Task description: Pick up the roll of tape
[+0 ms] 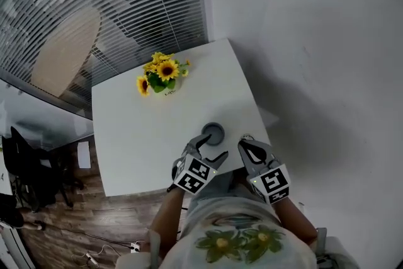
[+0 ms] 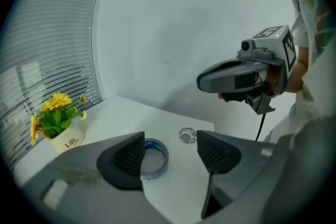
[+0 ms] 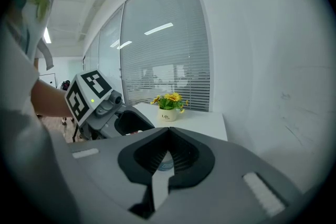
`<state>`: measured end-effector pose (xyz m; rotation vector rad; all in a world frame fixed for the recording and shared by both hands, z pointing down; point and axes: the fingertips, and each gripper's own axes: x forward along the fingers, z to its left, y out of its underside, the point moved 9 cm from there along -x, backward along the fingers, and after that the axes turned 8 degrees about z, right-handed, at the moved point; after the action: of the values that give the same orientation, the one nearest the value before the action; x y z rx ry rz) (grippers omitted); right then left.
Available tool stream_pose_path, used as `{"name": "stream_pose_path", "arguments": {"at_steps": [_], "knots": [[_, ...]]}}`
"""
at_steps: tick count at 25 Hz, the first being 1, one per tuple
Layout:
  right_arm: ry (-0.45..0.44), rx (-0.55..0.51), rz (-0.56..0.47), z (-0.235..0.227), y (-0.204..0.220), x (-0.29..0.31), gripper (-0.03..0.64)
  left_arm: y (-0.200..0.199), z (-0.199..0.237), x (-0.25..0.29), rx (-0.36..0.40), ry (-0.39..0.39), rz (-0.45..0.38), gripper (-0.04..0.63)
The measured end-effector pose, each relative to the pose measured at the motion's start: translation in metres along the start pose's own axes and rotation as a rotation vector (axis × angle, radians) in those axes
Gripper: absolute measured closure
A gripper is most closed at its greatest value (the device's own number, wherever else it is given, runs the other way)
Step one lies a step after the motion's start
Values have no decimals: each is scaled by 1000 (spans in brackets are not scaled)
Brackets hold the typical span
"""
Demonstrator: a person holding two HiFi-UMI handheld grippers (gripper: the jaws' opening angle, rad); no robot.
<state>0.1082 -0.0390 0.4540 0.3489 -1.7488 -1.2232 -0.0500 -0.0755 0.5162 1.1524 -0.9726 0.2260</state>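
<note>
The roll of tape point(image 1: 213, 133) lies flat near the front edge of the white table point(image 1: 145, 135); it is grey with a blue inner ring. My left gripper point(image 1: 211, 148) hovers just in front of it, open. In the left gripper view the tape roll point(image 2: 156, 157) lies between and beyond the jaws, partly hidden by the left jaw, with my left gripper point(image 2: 170, 152) holding nothing. My right gripper point(image 1: 247, 142) is to the right of the roll, above the table's front right corner. The right gripper view has my right gripper point(image 3: 169, 132) shut and empty, a sliver of tape point(image 3: 165, 166) below its tips.
A white pot of sunflowers point(image 1: 161, 74) stands at the table's far side. A small round silver disc point(image 2: 187, 135) lies on the tabletop right of the tape. A white wall runs along the right, blinds behind. The right gripper point(image 2: 247, 73) floats above the table corner.
</note>
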Motion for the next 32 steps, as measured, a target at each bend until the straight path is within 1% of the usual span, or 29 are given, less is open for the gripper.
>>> {"name": "stream_pose_path", "arguments": {"at_steps": [12, 19, 23, 25, 27, 31, 32], "knots": [[-25, 14, 17, -22, -4, 26, 617, 10, 9, 53, -43, 47, 143, 282], [-24, 21, 24, -28, -3, 28, 617, 21, 10, 73, -80, 53, 226, 283], [-19, 27, 27, -30, -1, 28, 617, 22, 9, 83, -48, 65, 264, 284], [-16, 27, 29, -31, 0, 27, 617, 22, 8, 87, -29, 61, 279, 301], [-18, 31, 33, -31, 1, 27, 617, 22, 8, 90, -16, 50, 294, 301], [-18, 34, 35, -31, 2, 28, 617, 23, 9, 93, -12, 35, 332, 303], [-18, 34, 36, -31, 2, 29, 617, 23, 10, 94, -13, 28, 344, 317]]}}
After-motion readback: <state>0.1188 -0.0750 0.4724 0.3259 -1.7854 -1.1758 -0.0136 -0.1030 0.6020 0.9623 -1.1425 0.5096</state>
